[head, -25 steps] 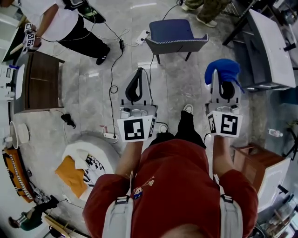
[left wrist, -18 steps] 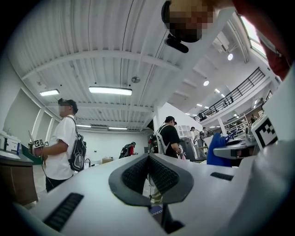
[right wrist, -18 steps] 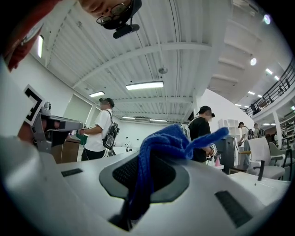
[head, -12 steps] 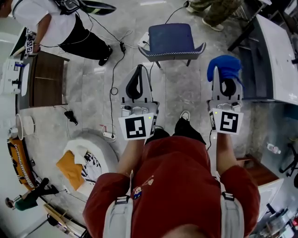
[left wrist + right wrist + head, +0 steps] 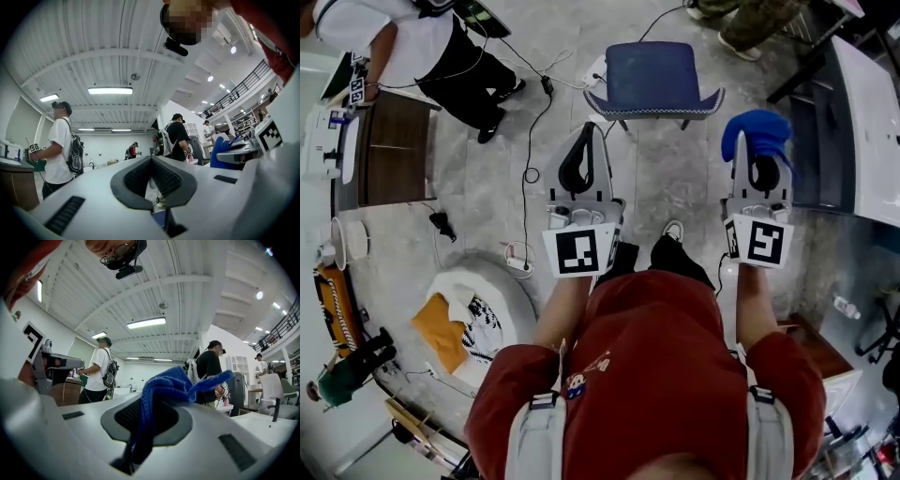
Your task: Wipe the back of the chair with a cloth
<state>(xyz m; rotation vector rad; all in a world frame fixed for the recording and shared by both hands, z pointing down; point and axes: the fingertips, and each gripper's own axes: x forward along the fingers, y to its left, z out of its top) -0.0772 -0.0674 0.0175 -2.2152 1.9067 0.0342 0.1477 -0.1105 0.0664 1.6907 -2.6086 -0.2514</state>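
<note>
A blue-seated chair [image 5: 654,73] with a grey curved back [image 5: 654,101] stands on the floor ahead of me, its back toward me. My left gripper [image 5: 588,133] is held out just short of the chair back, shut with nothing in it; its pads [image 5: 165,177] meet at the tip. My right gripper [image 5: 757,150] is level with it further right, shut on a blue cloth [image 5: 756,133]. The blue cloth [image 5: 171,385] bunches over the jaw tips and hangs down between them. Both grippers are apart from the chair.
A round white stand [image 5: 502,291] with orange and patterned cloths sits at lower left. A power strip [image 5: 521,269] and a cable [image 5: 528,141] lie left of my left gripper. A person in a white shirt [image 5: 412,33] stands by a wooden cabinet [image 5: 389,159]. A white table [image 5: 874,122] is right.
The chair sits slightly lower in the head view, so both grippers are a little nearer it. The person in white has shifted their feet. Both grips are unchanged.
</note>
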